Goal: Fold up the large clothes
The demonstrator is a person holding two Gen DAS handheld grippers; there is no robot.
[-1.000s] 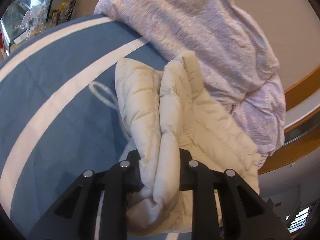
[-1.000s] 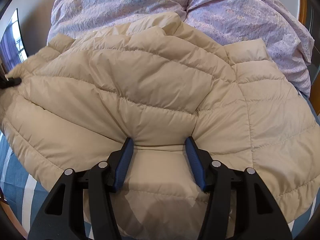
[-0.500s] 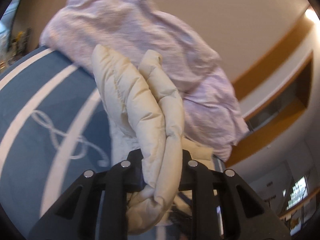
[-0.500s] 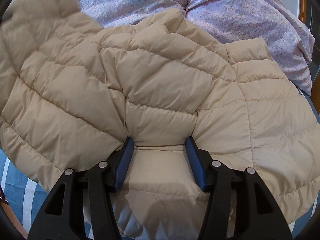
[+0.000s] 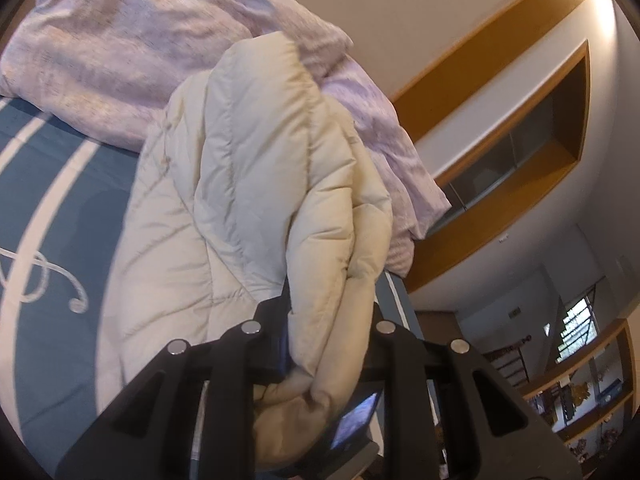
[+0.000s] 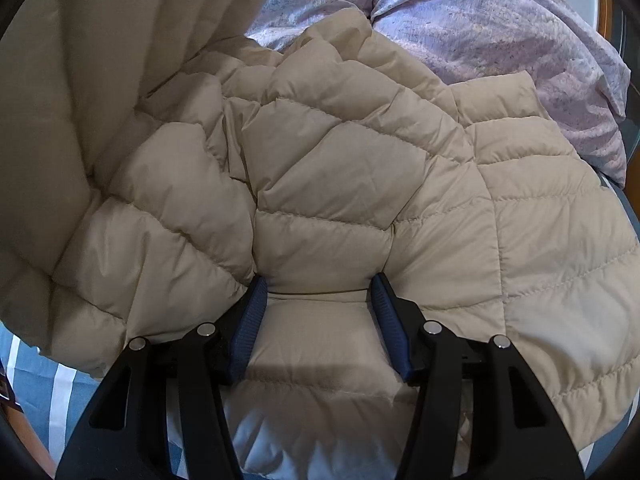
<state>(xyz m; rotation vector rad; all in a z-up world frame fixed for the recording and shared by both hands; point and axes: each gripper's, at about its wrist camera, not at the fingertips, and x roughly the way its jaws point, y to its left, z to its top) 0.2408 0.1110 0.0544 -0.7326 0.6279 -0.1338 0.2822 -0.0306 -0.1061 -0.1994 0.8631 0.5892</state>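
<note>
1. Jacket [image 6: 340, 184]: a cream quilted down jacket lies spread across a bed, filling most of the right wrist view, its stitched panels puffed and creased.

2. Left gripper [image 5: 328, 312] is clamped narrow on a bunched fold of the jacket [image 5: 256, 184]; the padded cloth bulges out between the black fingers and rises in a thick roll above them, lifted off the bed.

3. Right gripper [image 6: 320, 300] stands about half wide, its blue-padded fingers [image 6: 250, 320] pressed down into the jacket's near edge, with a flat panel of cloth between them. Whether the pads squeeze that panel or only rest against it cannot be told from the view.

4. At the left of the right wrist view, a blurred cream sheet of the jacket stands raised, curving over the part that lies flat.

5. Bed cover [image 5: 60, 208], blue with broad white stripes and a looping white curl pattern, shows bare to the left of the lifted fold; a strip of it [image 6: 52, 392] also shows at the near left under the jacket's hem.

6. Duvet [image 5: 132, 40], pale lilac and rumpled, is heaped at the far side of the bed, touching the jacket's far edge; it also fills the far right [image 6: 500, 28] of the right wrist view.

7. Wooden trim [image 5: 492, 60] and a recessed shelf run along the wall at the right, beyond the bed.
</note>
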